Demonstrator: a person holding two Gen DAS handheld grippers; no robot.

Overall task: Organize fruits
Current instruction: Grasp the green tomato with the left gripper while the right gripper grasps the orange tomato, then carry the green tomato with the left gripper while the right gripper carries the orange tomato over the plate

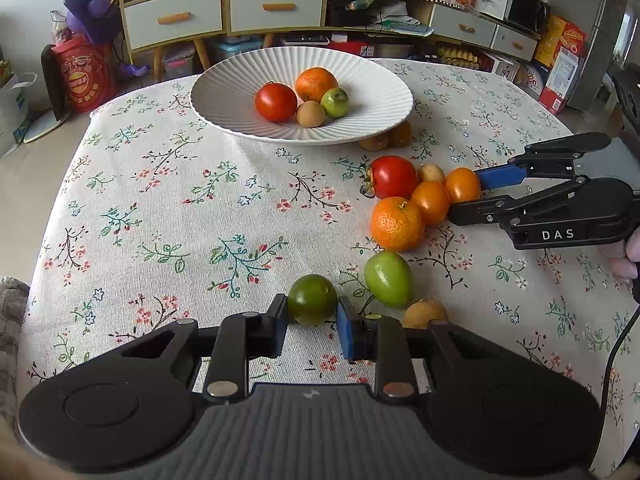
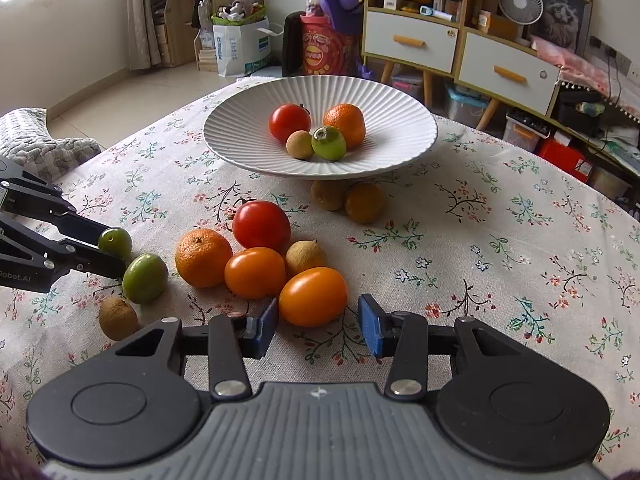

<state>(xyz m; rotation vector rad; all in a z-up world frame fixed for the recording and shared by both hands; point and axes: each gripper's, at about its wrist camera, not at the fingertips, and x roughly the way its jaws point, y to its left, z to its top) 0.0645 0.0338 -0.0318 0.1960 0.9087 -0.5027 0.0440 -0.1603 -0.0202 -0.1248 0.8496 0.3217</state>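
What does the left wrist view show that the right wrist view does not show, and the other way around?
Only the left wrist view: the left gripper seen from behind, its pads pressing a dark green fruit, and a refrigerator at the far right.

Only the right wrist view: a small white fan on the cabinet, and the right gripper with one pad apart from an orange tomato.

Both: the white plate with four fruits inside, and loose fruit on the floral tablecloth.
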